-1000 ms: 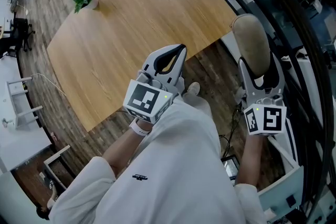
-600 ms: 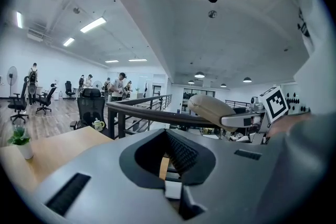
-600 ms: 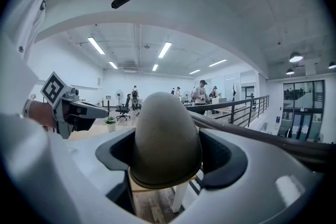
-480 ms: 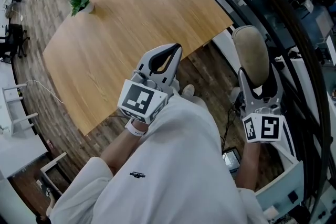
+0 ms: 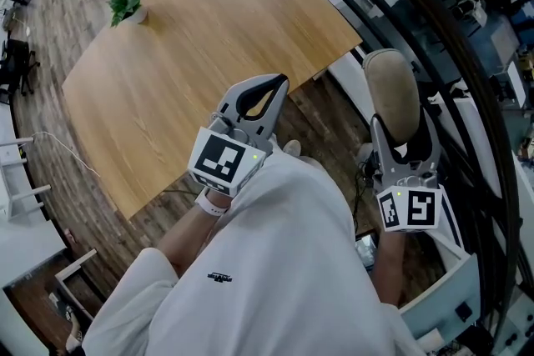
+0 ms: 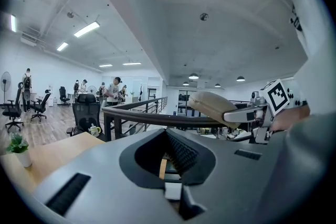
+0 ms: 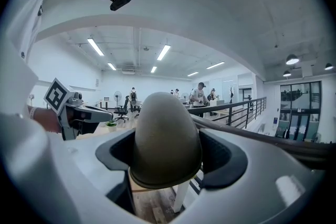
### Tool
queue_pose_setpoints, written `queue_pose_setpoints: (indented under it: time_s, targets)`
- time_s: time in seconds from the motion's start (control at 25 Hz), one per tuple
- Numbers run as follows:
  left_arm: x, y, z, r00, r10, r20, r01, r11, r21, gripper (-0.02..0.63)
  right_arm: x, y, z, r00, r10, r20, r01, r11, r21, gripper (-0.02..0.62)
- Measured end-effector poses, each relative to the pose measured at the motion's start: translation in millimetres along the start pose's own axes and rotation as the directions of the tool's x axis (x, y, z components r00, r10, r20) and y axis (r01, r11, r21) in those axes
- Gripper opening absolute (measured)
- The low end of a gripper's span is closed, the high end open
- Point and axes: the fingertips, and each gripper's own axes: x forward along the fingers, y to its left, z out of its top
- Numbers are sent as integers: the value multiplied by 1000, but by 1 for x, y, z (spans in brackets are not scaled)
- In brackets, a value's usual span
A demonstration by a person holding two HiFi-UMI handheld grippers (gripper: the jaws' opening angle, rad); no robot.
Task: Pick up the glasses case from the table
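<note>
The glasses case (image 5: 393,92), an olive-tan oval, is held in the air off the table's right side, over the floor by the railing. My right gripper (image 5: 406,136) is shut on its near end. In the right gripper view the glasses case (image 7: 165,136) fills the space between the jaws. My left gripper (image 5: 265,87) hovers over the near edge of the wooden table (image 5: 183,54), jaws closed tip to tip with nothing between them. The left gripper view shows the glasses case (image 6: 211,106) off to its right.
A small potted plant (image 5: 125,6) stands at the table's far left corner. A black railing (image 5: 434,37) curves along the right side. The person's white-clothed legs fill the lower middle. Office chairs and distant people stand on the wood floor beyond.
The right gripper with the case has drifted slightly lower and left in the head view. The table has shifted a little as the head moved. The left gripper holds its pose.
</note>
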Motion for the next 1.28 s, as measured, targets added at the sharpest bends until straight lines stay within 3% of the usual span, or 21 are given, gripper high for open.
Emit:
queue_pose_setpoints:
  time_s: [0.4,1.28]
  targets:
    - [-5,-8,3,999,-33,16,33,999,15,3,-2,7,8,1000,28,9,-28,999,-21,373]
    - [1,-12,-7,998,-63,-28,62,998,-2,3,-1,13,-7,998,60,-29,-59,998,6,373]
